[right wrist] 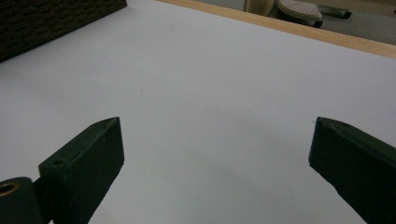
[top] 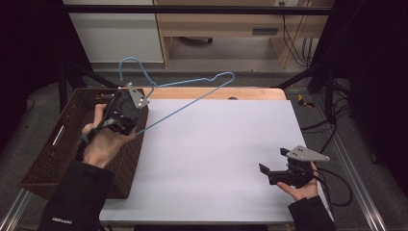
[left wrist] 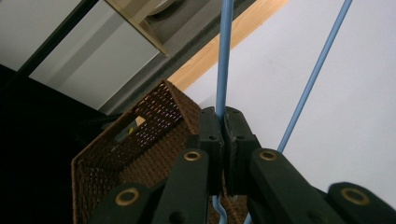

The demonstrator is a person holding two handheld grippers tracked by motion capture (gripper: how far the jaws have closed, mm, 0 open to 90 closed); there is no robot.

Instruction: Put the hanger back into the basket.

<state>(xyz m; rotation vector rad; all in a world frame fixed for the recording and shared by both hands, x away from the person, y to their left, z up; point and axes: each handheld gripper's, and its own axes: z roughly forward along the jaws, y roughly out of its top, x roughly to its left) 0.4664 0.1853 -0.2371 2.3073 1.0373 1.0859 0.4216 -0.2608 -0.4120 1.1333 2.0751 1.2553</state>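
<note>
At upper left, the left tongs (top: 139,98) pinched a blue wire hanger (top: 192,96) above the basket (top: 57,144), which could snag it; the right tongs (top: 274,166) gaped empty.

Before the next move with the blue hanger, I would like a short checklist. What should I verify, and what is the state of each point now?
1. Left gripper holds the blue hanger: ok, its jaws are shut on one wire.
2. Hanger is lifted out of the wicker basket: ok in the high view; most of it is over the basket's edge and the white sheet.
3. Grip cannot slip: cannot tell; only a thin wire sits between the jaws.
4. Right gripper is free to help: ok, jaws wide open, nothing between them.
5. Right gripper is apart from the hanger: ok, it is at the near right of the sheet.
</note>
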